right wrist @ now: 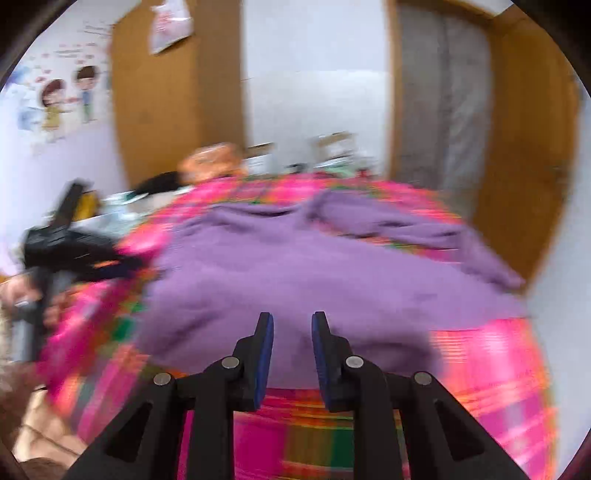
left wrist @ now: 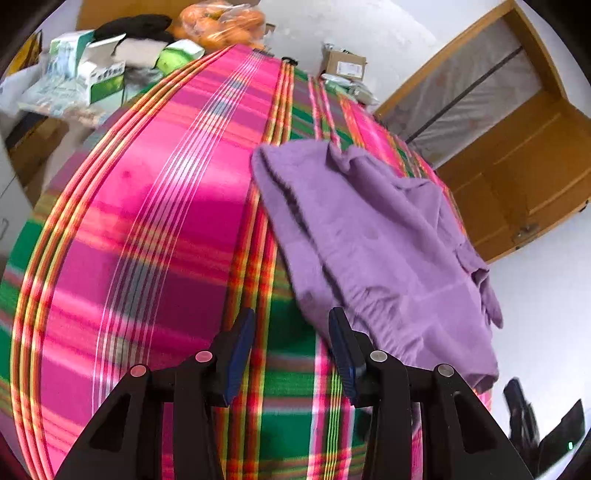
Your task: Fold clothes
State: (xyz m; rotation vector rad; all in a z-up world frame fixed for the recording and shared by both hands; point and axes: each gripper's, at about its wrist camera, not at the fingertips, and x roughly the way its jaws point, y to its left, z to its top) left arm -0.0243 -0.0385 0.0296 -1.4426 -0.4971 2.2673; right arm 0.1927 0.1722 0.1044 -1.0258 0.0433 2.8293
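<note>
While the purple garment (left wrist: 373,236) lies spread on the pink plaid cloth (left wrist: 159,229), we hold both grippers above it with nothing in them.

Our left gripper (left wrist: 291,350) has its jaws parted beside the garment's near left edge; our right gripper (right wrist: 292,354) has its jaws parted over the garment's near hem (right wrist: 295,354). Beyond the garment's far edge we see boxes (left wrist: 92,70) and a bag of oranges (left wrist: 221,26); the right view is blurred.

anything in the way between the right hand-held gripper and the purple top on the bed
Nothing visible. The right hand-held gripper hangs open just short of the near hem of the purple fleece top, with only the pink and green plaid bed cover beneath. The view is blurred, so small things could be missed.
</note>
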